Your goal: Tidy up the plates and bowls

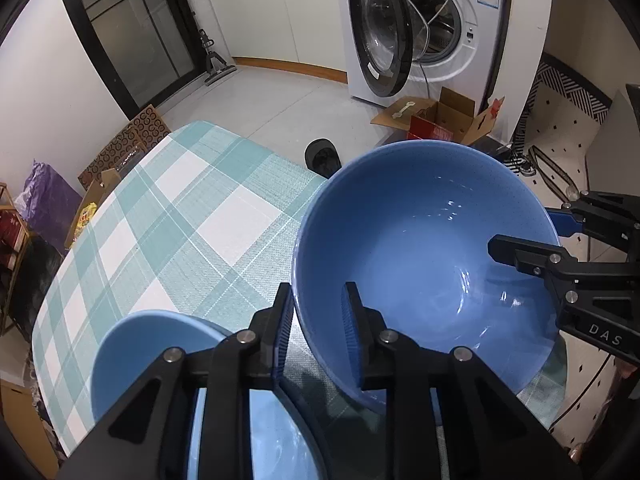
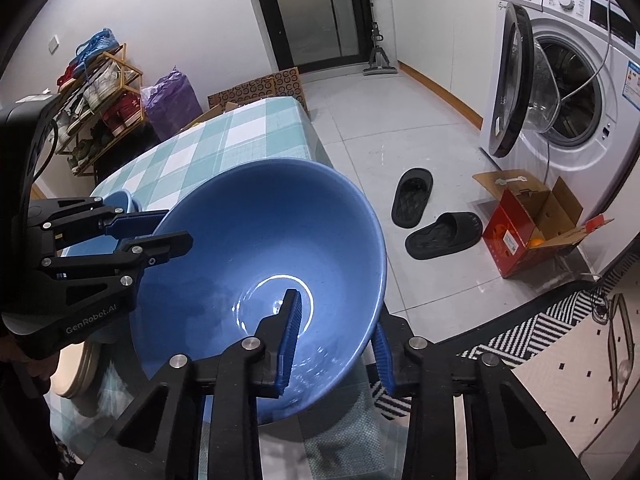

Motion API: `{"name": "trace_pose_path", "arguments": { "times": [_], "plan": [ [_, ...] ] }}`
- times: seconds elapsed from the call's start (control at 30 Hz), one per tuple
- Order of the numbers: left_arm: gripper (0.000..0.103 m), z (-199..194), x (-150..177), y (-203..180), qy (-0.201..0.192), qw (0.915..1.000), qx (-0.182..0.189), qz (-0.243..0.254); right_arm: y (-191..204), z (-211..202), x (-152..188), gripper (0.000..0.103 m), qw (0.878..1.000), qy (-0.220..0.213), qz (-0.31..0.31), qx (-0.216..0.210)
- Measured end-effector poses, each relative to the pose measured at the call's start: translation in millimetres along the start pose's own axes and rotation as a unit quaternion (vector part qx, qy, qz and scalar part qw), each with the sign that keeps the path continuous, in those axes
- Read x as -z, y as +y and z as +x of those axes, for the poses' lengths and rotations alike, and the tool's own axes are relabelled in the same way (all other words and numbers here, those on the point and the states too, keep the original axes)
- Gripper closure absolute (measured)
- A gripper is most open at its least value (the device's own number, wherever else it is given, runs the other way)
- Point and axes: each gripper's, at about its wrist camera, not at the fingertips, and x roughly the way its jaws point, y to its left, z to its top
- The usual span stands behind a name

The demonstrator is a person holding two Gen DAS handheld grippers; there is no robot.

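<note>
Two grippers share one bowl. Left wrist view: left gripper (image 1: 316, 320) clamps the bowl (image 1: 424, 248) rim, right gripper (image 1: 524, 236) pinching the opposite rim (likely to steady a lift); plate (image 1: 152, 344) lies at the table (image 1: 168, 200) near edge. Right wrist view: right gripper (image 2: 334, 340) straddles and grips the rim.

It was plainly a home, a laundry and entry corner. A white front-loading washing machine (image 2: 568, 92) stood by the wall with its round door swung open, beside white cupboards (image 1: 276, 12). Two black slippers (image 2: 436, 216) lay on the pale tiled floor near an open cardboard box (image 2: 528, 224). A shoe rack (image 2: 100, 100) full of trainers stood against the far wall, past the far left corner of a table under a teal checked cloth (image 1: 168, 216). A dark-framed glass door (image 2: 320, 12) closed the back.
</note>
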Motion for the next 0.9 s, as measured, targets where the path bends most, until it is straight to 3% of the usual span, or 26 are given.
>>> {"name": "trace_pose_path", "arguments": {
  "times": [0.2, 0.9],
  "plan": [
    [0.081, -1.6, -1.0, -2.2, -0.005, 1.0000, 0.004, -0.006, -4.6, -4.4, -1.5, 0.077, 1.000, -0.011, 0.009, 0.006],
    [0.081, -22.2, -5.0, -1.8, -0.039, 0.9990, 0.013, -0.017, -6.8, -29.5, -3.6, 0.077, 0.999, -0.047, 0.019, 0.015]
  ]
}}
